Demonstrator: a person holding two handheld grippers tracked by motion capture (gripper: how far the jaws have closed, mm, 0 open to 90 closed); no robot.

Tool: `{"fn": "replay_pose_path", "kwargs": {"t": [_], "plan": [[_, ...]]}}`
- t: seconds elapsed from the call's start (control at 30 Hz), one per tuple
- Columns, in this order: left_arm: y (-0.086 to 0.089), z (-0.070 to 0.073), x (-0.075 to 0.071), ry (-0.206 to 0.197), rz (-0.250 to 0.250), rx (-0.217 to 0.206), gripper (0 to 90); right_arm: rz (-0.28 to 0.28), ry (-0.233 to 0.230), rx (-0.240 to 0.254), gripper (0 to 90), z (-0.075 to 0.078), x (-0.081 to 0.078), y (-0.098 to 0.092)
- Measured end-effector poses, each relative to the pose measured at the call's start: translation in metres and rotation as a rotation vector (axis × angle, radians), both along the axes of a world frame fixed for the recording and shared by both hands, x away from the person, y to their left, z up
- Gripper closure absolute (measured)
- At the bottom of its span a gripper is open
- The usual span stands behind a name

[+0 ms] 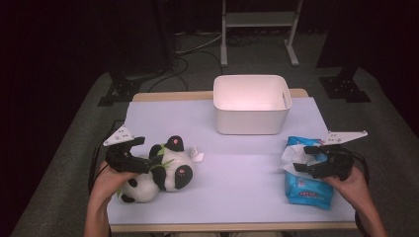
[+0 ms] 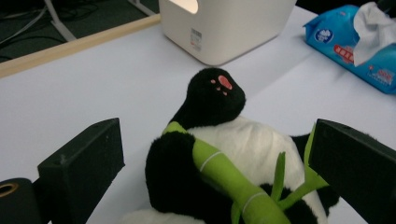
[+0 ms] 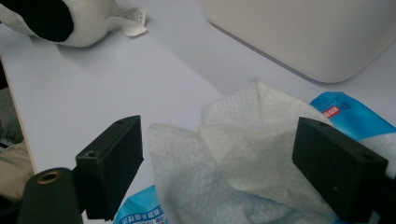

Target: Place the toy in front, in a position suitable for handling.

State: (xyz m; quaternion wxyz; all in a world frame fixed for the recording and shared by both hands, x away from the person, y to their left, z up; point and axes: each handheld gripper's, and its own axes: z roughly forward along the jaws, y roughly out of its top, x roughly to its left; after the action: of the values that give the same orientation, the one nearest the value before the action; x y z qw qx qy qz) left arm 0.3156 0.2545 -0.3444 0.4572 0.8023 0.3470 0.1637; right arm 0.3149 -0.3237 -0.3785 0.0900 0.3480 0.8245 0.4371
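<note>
Panda [image 2: 243, 149] tag unreadable, wipes pack [image 2: 350, 44] print illegible

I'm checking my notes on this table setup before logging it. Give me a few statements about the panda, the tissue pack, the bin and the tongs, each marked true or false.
1. The left tongs stand open around the plush panda. True.
2. The white bin holds the panda. False: the panda lies on the table in front of it.
3. A white tissue sticks up between the jaws of the right tongs. True.
4. The blue tissue pack lies beside the panda. False: it lies at the opposite side of the table.
5. The panda carries a green bamboo stalk. True.
</note>
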Motion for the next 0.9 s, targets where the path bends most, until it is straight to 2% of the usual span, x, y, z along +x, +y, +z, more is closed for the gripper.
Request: {"fn": "replay_pose_path", "kwargs": {"t": [0.1,0.2,0.3,0.4,0.5,0.53,0.7,0.9], "plan": [[0.000,-0.001,-0.002,0.011,-0.018,-0.007,2.3,0.003,0.000,0.006,15.0,0.001,0.000,0.000],[-0.001,-0.001,-0.004,0.028,-0.045,0.018,2.3,0.005,-0.001,-0.005,15.0,0.001,0.000,0.000],[0.000,0.000,-0.006,0.043,-0.075,0.011,5.3,0.007,-0.005,-0.006,15.0,0.002,0.000,0.002],[-0.001,-0.003,-0.007,0.063,-0.086,0.033,6.1,0.015,-0.009,-0.004,15.0,0.003,-0.001,0.004],[-0.001,-0.007,-0.006,0.089,-0.128,0.062,13.5,0.016,-0.005,-0.010,15.0,0.002,0.000,0.005],[-0.001,-0.008,-0.006,0.100,-0.133,0.066,16.8,0.016,-0.004,-0.011,15.1,0.002,0.000,0.005],[-0.003,-0.016,-0.003,0.143,-0.146,0.089,22.7,0.024,-0.001,0.000,15.0,0.002,0.000,0.006],[-0.004,-0.024,0.000,0.170,-0.166,0.060,25.9,0.026,-0.010,0.000,15.0,0.005,-0.001,0.006]]}}
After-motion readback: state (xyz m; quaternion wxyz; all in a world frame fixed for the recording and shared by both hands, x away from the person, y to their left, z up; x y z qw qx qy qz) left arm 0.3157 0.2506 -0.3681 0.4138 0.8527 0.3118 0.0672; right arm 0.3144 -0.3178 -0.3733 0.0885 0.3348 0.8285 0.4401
